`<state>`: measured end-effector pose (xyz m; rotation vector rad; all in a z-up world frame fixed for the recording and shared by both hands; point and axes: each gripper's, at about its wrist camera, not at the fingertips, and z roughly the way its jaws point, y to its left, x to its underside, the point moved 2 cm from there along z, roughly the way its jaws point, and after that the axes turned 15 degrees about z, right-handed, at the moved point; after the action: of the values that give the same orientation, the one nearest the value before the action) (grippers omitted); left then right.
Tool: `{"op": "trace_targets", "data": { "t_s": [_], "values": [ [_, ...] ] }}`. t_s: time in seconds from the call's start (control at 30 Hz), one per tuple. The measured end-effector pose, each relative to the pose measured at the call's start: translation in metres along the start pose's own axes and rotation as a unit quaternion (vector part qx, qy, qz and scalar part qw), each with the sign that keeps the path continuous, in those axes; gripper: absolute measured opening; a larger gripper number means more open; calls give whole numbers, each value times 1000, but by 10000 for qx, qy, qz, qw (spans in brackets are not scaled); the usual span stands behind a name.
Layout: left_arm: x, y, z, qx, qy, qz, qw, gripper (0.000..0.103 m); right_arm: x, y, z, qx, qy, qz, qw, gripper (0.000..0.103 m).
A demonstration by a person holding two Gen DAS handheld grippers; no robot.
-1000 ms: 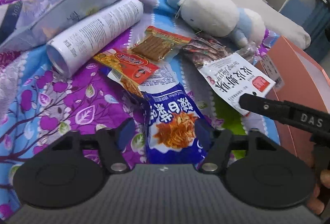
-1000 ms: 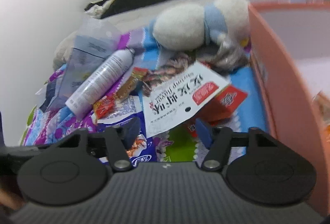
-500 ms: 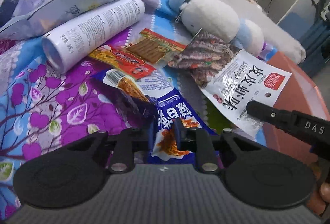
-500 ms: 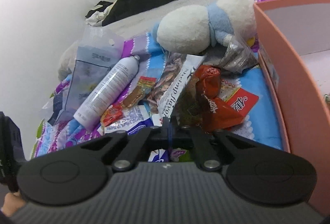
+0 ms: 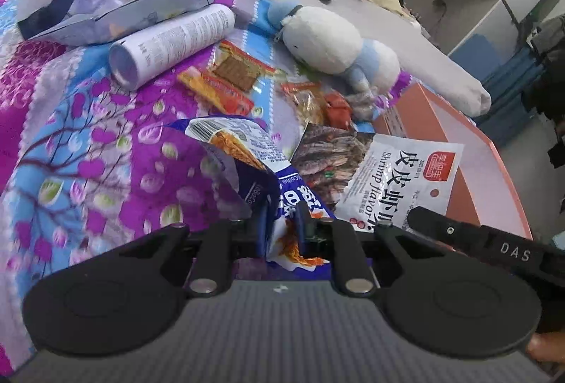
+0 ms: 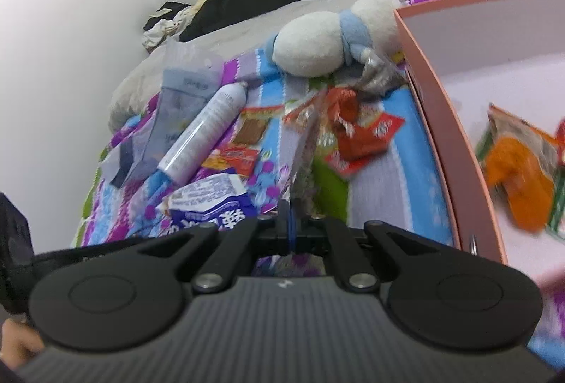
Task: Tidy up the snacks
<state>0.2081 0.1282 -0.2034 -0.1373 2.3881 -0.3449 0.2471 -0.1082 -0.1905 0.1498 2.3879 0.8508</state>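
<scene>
I have two packets in hand. My left gripper [image 5: 280, 224] has its jaws closing on the blue noodle packet [image 5: 247, 164], pads pressing its lower edge, the packet crumpled and lifted off the floral blanket [image 5: 88, 143]. My right gripper [image 6: 289, 222] is clamped tight on the white shrimp packet [image 5: 385, 178], which from my right camera shows only edge-on as a thin strip rising from the pads; from the left camera it hangs just beside the blue one, partly in front of the pink box [image 5: 487, 171]. That box sits at the right of the blanket, open on top, and inside I see an orange packet [image 6: 519, 178] with a bit of green and red wrapper beside it, too blurred to count. Left on the blanket: one white tube [image 5: 173, 44] on its side, one grey pouch [image 5: 134, 5] behind it, one brown-window packet [image 5: 236, 69], one orange-red packet [image 5: 219, 91] touching it, and a cluster of red wrappers [image 6: 356, 136] near the box wall. One white and blue plush toy [image 5: 332, 44] lies at the far edge. The purple stretch on the left lies bare.
</scene>
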Motion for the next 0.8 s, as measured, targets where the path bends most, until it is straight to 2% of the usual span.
{"op": "trace_targets", "data": {
  "t_s": [0.43,0.63,0.77,0.8],
  "values": [
    [80,-6,-48,215,331,-327,9987,19,76,-15,-61,280,210,72,9994,3],
    [100,-10,-63,150,448,-258,9985,19,110,-22,-77,436,437,-73,9981,6],
    [107,-8,-62,-15,630,-327,9975,20,126,-27,-73,508,766,-170,9956,7],
    [108,-6,-61,-5,677,-393,9969,27,129,-28,-71,546,816,-214,9949,9]
  ]
}}
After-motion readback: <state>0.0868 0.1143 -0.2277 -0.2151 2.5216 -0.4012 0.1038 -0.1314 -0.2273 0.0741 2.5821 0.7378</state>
